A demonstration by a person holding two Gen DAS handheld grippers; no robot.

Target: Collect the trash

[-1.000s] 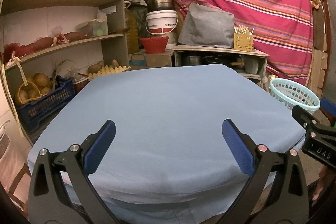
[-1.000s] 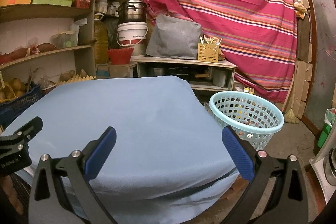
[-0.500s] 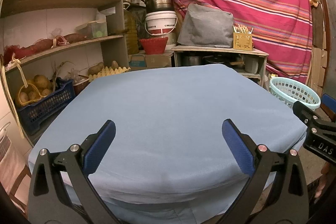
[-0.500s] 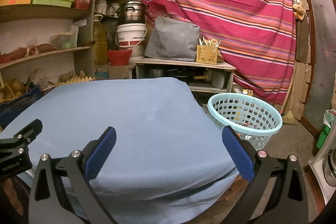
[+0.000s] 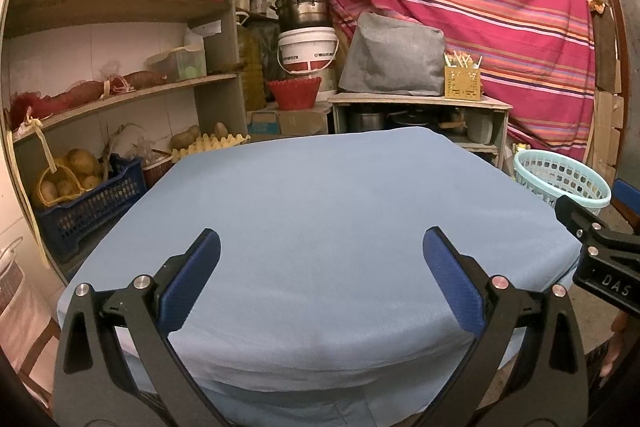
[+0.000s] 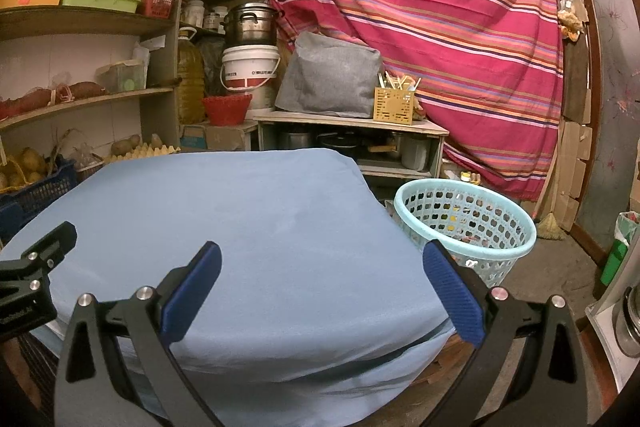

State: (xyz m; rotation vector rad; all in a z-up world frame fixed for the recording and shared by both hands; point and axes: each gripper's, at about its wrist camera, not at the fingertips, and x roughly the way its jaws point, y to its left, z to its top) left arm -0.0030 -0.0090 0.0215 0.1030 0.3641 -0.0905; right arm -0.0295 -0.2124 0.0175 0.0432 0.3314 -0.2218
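Hovering over the near edge of the desk (image 5: 320,211), both grippers — left gripper (image 5: 320,275) and right gripper (image 6: 320,277) — have their fingers spread wide apart, nothing between the blue pads.

Desk is covered by a plain light-blue cloth (image 6: 248,227), smooth apart from faint creases. Trash sits in the pale turquoise perforated laundry basket (image 6: 464,223) on the floor just beside the desk's right corner — only small bits of colour show through the holes, yellow and reddish scraps (image 6: 460,231), too small to identify. Basket is upright, with its rim open to view in the right wrist view; in the left wrist view it is partly cut off by the desk edge and the other gripper's tip.

Background: shelves (image 5: 120,95) on the left with a blue crate of potatoes (image 5: 80,199), an egg tray (image 5: 212,143), a white bucket (image 5: 306,51) under a steel pot (image 5: 306,7), and a striped red curtain (image 6: 440,27) behind. Lower parts of both grippers run out of frame.
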